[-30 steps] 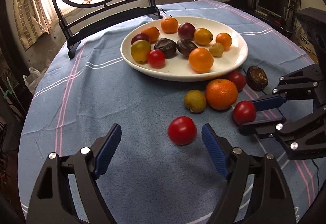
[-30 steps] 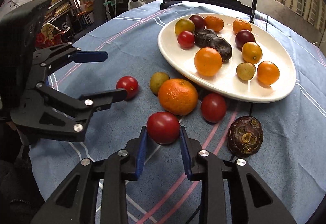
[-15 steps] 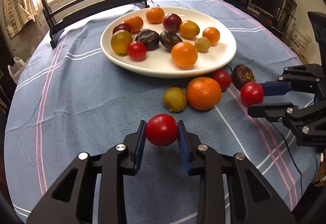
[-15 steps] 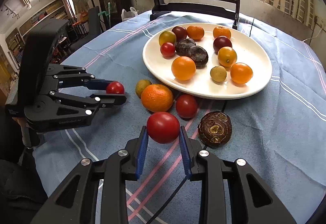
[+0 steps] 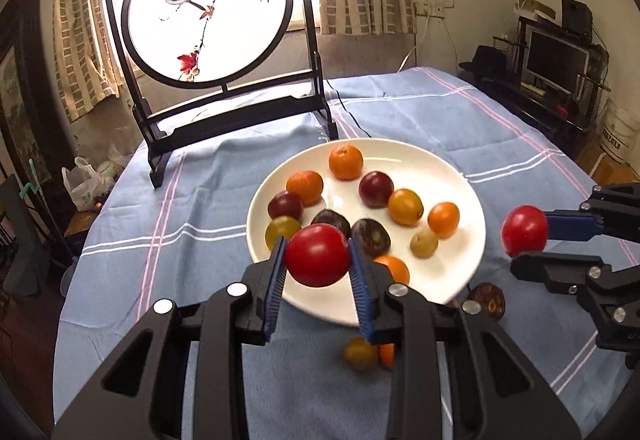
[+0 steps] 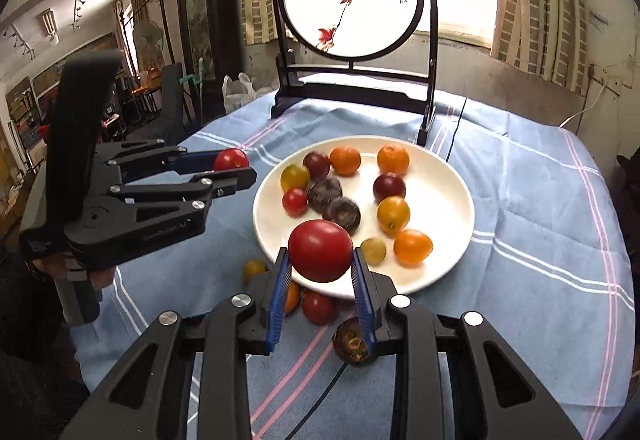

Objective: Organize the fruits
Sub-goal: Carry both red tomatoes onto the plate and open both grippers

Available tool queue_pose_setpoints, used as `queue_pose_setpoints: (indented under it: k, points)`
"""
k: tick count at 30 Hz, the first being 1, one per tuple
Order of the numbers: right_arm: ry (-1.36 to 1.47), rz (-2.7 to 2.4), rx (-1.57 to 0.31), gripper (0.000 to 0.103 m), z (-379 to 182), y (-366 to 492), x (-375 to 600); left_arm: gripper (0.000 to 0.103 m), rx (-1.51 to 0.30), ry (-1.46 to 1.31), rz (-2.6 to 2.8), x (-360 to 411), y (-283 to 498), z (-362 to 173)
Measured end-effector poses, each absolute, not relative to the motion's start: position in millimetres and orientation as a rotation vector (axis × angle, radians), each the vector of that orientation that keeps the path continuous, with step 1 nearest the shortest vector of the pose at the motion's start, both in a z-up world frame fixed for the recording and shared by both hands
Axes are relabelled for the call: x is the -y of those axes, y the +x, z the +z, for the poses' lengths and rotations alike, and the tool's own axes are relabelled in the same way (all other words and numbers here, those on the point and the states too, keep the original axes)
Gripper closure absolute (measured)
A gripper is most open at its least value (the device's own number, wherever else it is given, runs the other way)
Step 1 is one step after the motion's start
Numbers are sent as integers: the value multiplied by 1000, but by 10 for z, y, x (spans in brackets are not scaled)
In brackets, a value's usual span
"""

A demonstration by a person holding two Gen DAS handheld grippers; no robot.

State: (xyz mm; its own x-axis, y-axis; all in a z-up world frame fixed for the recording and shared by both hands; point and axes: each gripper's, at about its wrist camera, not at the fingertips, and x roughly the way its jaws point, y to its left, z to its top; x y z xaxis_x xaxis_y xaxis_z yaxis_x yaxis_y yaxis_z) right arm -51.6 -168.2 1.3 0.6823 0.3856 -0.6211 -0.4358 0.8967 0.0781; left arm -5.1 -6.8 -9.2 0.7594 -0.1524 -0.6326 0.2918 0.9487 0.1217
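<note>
Both grippers, each low over the tablecloth a second ago, now hang raised before the plate, and the left jaws have just been closing on a tomato that then lay loose between them.

Left wrist view. Left gripper (image 5: 318, 260): jaws drawn in, blue pads (image 5: 276, 280) clamped on both flanks of a red tomato (image 5: 317, 255), clear of the blue tablecloth (image 5: 168, 240). White plate (image 5: 460, 208): beyond the tomato, at twelve o'clock, holding oranges, plums and dark fruit. Right gripper (image 5: 532, 246): at three o'clock, narrowly closed on a second red tomato (image 5: 524, 231).

Right wrist view. Right gripper (image 6: 320, 272): pads tight on its tomato (image 6: 320, 251), held over the plate's (image 6: 452, 192) near rim. Left gripper (image 6: 240, 166): at ten o'clock, its tomato (image 6: 231, 159) held beside the plate, not over it. Loose items near the plate: red tomato (image 6: 318, 307), dark passion fruit (image 6: 352, 344), small yellow fruit (image 6: 254, 269).

Hazards, as judged. Smooth round skin may slip from the pads if grip eases early. Release from height could send a tomato rolling off the rim or knocking the piled fruit. Both tools converging on one plate risk a clash.
</note>
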Motion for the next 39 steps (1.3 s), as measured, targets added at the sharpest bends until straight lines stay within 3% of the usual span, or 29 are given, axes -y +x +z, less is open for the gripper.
queue_pose_setpoints:
  k: [10, 39]
  points:
    - [-15, 437, -613, 72, 211, -156, 1867, 73, -648, 177, -215, 218, 295, -4]
    - [-31, 410, -712, 72, -204, 519, 1669, 72, -752, 166, -190, 226, 717, -413]
